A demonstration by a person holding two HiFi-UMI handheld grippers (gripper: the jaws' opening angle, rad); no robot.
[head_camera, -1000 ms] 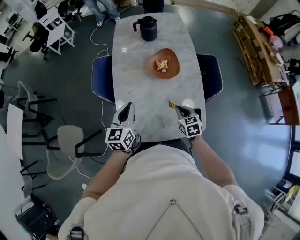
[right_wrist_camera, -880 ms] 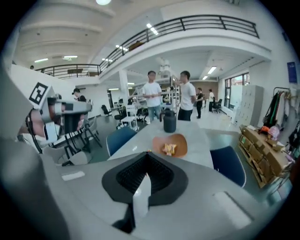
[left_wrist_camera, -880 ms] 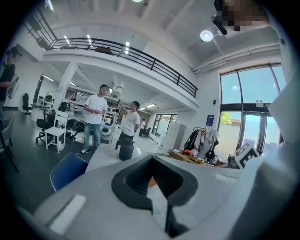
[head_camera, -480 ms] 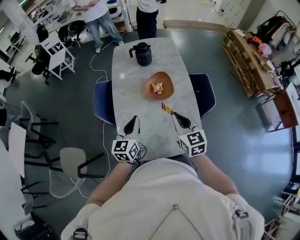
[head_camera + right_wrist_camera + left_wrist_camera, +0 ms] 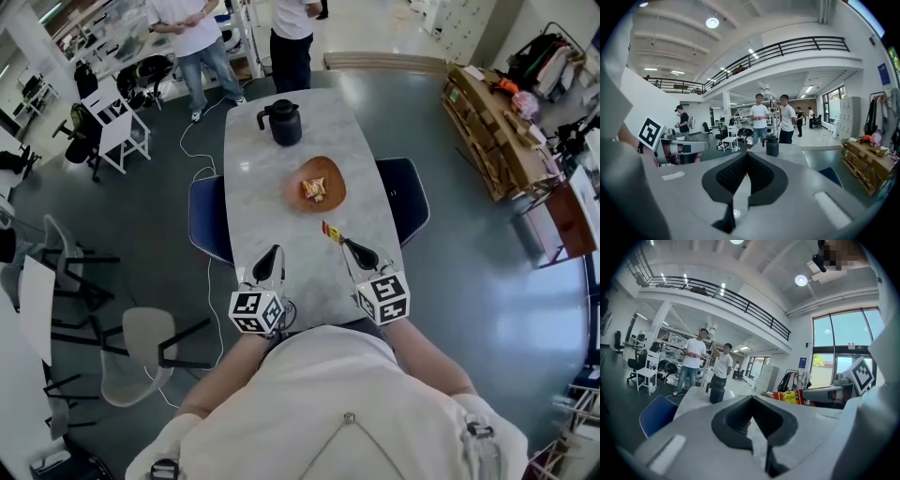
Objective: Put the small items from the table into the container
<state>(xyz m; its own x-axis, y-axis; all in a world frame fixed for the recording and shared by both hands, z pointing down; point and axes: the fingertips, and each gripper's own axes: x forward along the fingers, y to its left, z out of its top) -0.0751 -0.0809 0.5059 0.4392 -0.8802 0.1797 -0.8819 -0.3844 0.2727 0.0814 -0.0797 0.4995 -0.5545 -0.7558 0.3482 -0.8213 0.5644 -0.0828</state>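
An orange-brown plate (image 5: 298, 174) lies mid-table on the white marble table (image 5: 272, 211), with a snack packet (image 5: 313, 189) in it. My right gripper (image 5: 345, 242) hangs above the table's near right part, short of the plate, shut on a small red and yellow packet (image 5: 330, 231). That packet (image 5: 789, 396) also shows in the left gripper view, sticking out of the right gripper's tip. My left gripper (image 5: 273, 251) is raised over the near left part of the table, jaws together and empty (image 5: 751, 401). In the right gripper view the jaws (image 5: 746, 157) meet with only a red sliver between them.
A black jug (image 5: 284, 122) stands at the table's far end. Blue chairs sit at the left (image 5: 206, 220) and right (image 5: 408, 192) sides. Two people (image 5: 202, 28) stand beyond the far end. A cluttered wooden shelf (image 5: 492, 122) is off to the right.
The right gripper has risen from the table's near edge with the small packet in its jaws and now points toward the plate. The left gripper has lifted a little.
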